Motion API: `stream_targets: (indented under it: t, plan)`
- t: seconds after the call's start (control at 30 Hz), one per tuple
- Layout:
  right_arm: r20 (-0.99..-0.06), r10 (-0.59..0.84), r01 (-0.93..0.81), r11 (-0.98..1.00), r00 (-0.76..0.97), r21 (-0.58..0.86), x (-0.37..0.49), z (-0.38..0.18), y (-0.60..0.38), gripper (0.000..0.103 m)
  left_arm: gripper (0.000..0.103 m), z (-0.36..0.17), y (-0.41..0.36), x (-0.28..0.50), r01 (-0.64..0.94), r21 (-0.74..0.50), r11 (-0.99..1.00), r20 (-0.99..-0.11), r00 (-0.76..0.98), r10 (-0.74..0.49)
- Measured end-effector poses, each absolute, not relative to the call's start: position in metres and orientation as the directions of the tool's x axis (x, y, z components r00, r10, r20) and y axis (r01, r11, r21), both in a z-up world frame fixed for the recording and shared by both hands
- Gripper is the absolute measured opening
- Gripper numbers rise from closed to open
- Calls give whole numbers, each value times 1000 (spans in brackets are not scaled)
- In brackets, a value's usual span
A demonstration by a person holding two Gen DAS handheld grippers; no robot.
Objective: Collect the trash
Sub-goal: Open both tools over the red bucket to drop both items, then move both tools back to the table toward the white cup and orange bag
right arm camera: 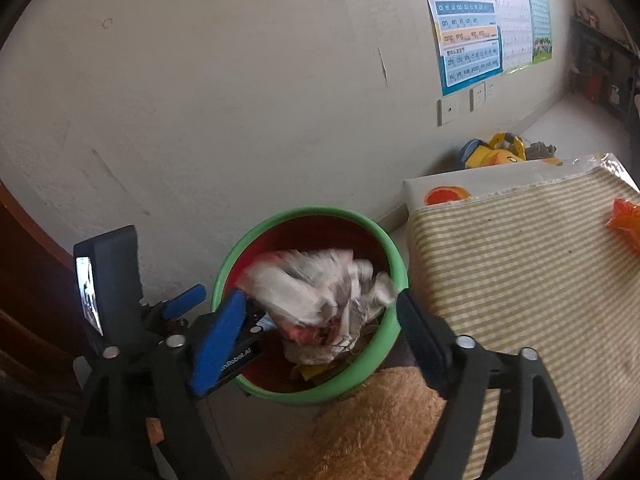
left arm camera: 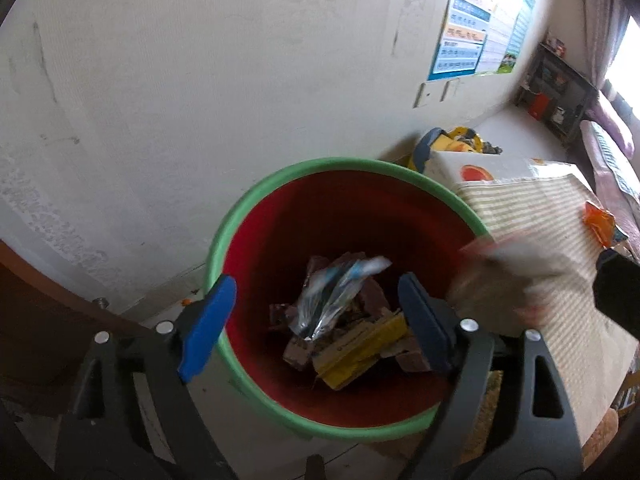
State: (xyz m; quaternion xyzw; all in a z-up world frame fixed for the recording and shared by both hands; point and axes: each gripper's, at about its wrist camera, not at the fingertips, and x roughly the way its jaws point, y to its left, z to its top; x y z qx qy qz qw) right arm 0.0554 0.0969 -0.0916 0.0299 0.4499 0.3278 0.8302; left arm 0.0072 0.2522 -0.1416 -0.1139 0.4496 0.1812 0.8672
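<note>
I see a bin [left arm camera: 224, 236] green-rimmed and red inside, a green-and-cream striped cloth [right arm camera: 520, 264], and an orange wrapper [right arm camera: 626, 220].

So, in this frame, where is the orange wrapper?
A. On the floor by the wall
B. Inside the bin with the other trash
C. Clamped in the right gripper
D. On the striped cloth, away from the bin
D: the orange wrapper lies on the striped cloth, well to the side of the bin, with neither gripper near it.
</note>
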Motion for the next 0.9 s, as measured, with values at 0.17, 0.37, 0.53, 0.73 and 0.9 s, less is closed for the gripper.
stream_targets:
  t: [0.17,0.37,0.53,0.73,0.9]
  plan:
    - [-714,546,-416,827,438,377,74,-96,49,85,86,-147,248,12,-420,-7,908,-831,507,228]
    - [-741,263,-36,951,618,307,121,-107,-106,87,87,-144,225,22,-388,44,921,-814,521,258]
    - [-797,32,294,920,603,259,163,-125,-247,93,87,-126,206,34,-377,32,926,-779,571,260]
    - [-853,78,596,683,516,423,209,-178,-345,93,89,-115,136,76,-255,-69,964,-785,610,106]
    - [-866,78,635,648,494,421,245,-193,-353,93,92,-107,60,108,-96,-135,986,-785,617,-47]
